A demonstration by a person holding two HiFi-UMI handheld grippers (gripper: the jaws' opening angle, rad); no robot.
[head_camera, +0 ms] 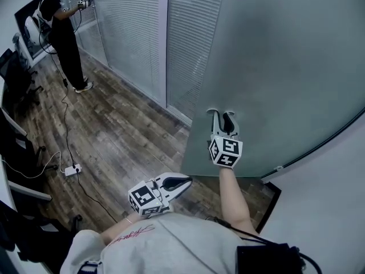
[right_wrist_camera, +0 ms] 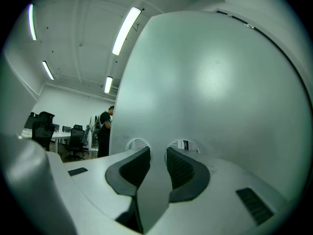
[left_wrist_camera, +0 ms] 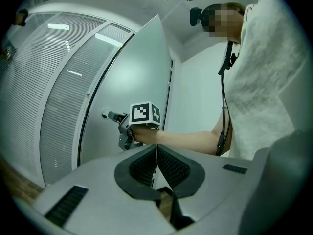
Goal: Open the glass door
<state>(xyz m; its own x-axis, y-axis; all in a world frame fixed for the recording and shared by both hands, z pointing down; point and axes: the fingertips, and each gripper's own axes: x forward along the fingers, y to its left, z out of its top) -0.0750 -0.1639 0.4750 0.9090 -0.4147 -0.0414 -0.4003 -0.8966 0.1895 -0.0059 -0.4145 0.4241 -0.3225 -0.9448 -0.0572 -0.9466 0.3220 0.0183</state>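
Observation:
The frosted glass door [head_camera: 285, 67] stands swung partway out from its frame. My right gripper [head_camera: 221, 114] is shut on the door handle [right_wrist_camera: 154, 185], a flat grey lever that runs between its ribbed pads. In the left gripper view the same handle [left_wrist_camera: 111, 115] juts from the door [left_wrist_camera: 132, 82], with the right gripper [left_wrist_camera: 128, 133] clamped on it. My left gripper [head_camera: 185, 181] hangs lower, near my body and away from the door. Its jaws [left_wrist_camera: 156, 148] are pressed together with nothing between them.
A slatted glass partition [head_camera: 131, 33] runs left of the door. A person in black [head_camera: 63, 33] stands by it at the far left. A cable and power strip [head_camera: 72, 169] lie on the wood floor. Office chairs [head_camera: 14, 79] line the left edge. A white wall [head_camera: 331, 210] is on the right.

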